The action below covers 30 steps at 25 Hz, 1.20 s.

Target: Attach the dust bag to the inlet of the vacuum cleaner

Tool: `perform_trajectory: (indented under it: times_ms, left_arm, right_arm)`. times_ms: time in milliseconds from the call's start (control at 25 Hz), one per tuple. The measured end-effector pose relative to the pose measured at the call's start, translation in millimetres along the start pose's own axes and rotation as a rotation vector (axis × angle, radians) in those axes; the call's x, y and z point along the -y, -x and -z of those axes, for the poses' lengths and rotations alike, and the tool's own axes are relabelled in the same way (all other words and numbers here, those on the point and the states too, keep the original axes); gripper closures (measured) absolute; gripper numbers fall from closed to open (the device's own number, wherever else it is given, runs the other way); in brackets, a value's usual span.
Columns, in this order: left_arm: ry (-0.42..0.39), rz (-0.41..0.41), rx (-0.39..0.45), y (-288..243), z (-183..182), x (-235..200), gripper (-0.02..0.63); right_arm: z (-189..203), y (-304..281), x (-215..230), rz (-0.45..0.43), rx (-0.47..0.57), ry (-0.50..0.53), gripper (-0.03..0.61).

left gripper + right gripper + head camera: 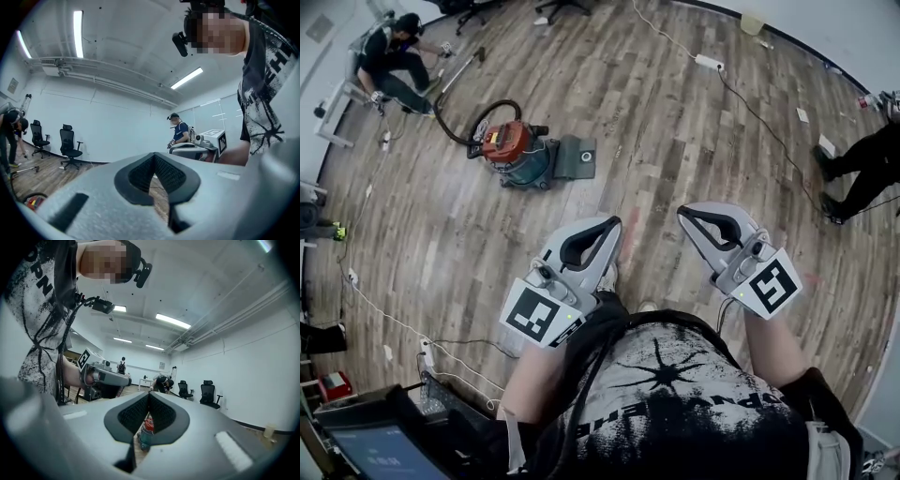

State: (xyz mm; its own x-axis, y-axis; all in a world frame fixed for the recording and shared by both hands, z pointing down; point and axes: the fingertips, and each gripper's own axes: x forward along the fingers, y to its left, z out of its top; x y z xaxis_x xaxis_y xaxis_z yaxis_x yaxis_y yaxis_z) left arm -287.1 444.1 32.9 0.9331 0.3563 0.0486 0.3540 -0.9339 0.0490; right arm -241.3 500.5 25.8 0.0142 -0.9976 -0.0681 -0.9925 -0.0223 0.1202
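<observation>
The vacuum cleaner (514, 150), a teal drum with an orange-red top and a black hose, stands on the wooden floor well ahead of me. A flat grey dust bag (575, 157) with a round hole lies against its right side. Both grippers are held level in front of my body, far short of the vacuum, and both are shut and empty. My left gripper (612, 223) points a little right of it, with my right gripper (683, 212) alongside. The right gripper view shows the vacuum (146, 433) in the notch below the closed jaws (149, 396). The left gripper (153, 156) view shows the vacuum (32, 202) low at left.
A person (392, 54) crouches at the far left beyond the hose. Another person's legs (860, 169) show at the right. A power strip (708, 63) and its cable run across the far floor. Office chairs (69, 145) stand by the wall. A screen and cables (380, 448) are at my near left.
</observation>
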Motion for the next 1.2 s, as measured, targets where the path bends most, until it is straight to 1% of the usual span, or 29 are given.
perform_trajectory:
  times_ms: [160, 320, 480, 560, 720, 880, 1000, 1120, 1200]
  left_arm:
    - [-0.003, 0.048, 0.001, -11, -1, -24, 0.609]
    - [-0.031, 0.092, -0.007, -14, -6, -62, 0.609]
    - [-0.045, 0.129, -0.016, -14, -6, -100, 0.609]
    - [-0.047, 0.149, -0.019, -13, -5, -116, 0.609]
    - [-0.039, 0.194, -0.02, -12, -3, -146, 0.609]
    - [-0.033, 0.222, -0.021, -9, 4, -175, 0.609]
    - [-0.022, 0.233, 0.013, -7, 1, -191, 0.609]
    - [-0.023, 0.248, 0.011, -3, 5, -209, 0.609]
    - [-0.008, 0.253, 0.028, -3, 4, -220, 0.609]
  right_arm:
    - [0, -19, 16, 0.041, -0.006, 0.009, 0.572]
    - [4, -52, 29, 0.083, -0.011, 0.015, 0.572]
    - [11, -83, 40, 0.148, -0.027, 0.017, 0.572]
    - [13, -97, 42, 0.167, -0.027, 0.018, 0.572]
    - [18, -129, 45, 0.193, -0.039, 0.024, 0.572]
    - [27, -162, 46, 0.202, -0.046, 0.029, 0.572]
    - [32, -183, 45, 0.208, -0.062, 0.037, 0.572]
    - [34, -201, 47, 0.217, -0.086, 0.054, 0.572]
    - [33, -211, 51, 0.223, -0.095, 0.059, 0.571]
